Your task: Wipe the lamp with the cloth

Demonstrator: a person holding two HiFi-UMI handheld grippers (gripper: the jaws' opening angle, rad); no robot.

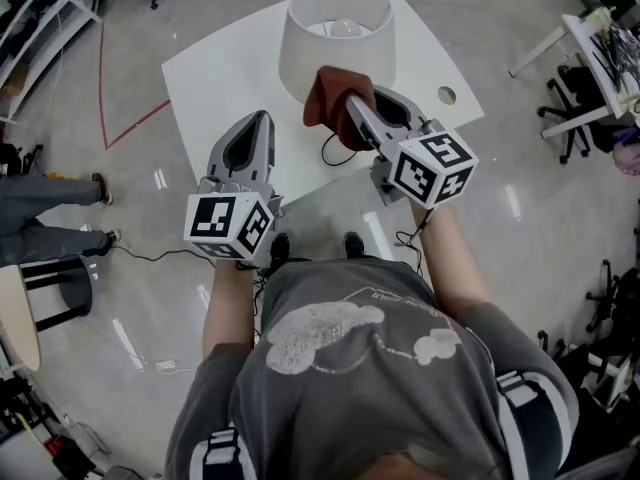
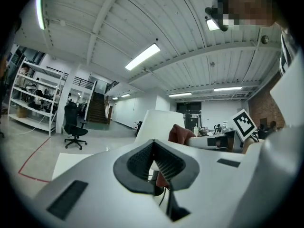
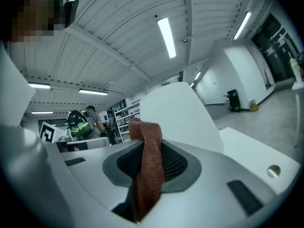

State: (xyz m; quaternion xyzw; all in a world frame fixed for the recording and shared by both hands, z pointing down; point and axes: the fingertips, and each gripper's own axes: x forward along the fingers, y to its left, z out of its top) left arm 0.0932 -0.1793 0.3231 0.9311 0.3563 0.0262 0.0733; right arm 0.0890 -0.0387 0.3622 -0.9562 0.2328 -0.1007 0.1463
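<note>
Poking from the right gripper (image 3: 148,158), the cloth (image 3: 149,141) sits pinched between its jaws.

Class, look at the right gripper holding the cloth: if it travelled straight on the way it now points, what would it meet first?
Most likely the white lamp shade: the right gripper points at it, its clamped brown cloth leading. Whether cloth and shade already touch is unclear.
</note>
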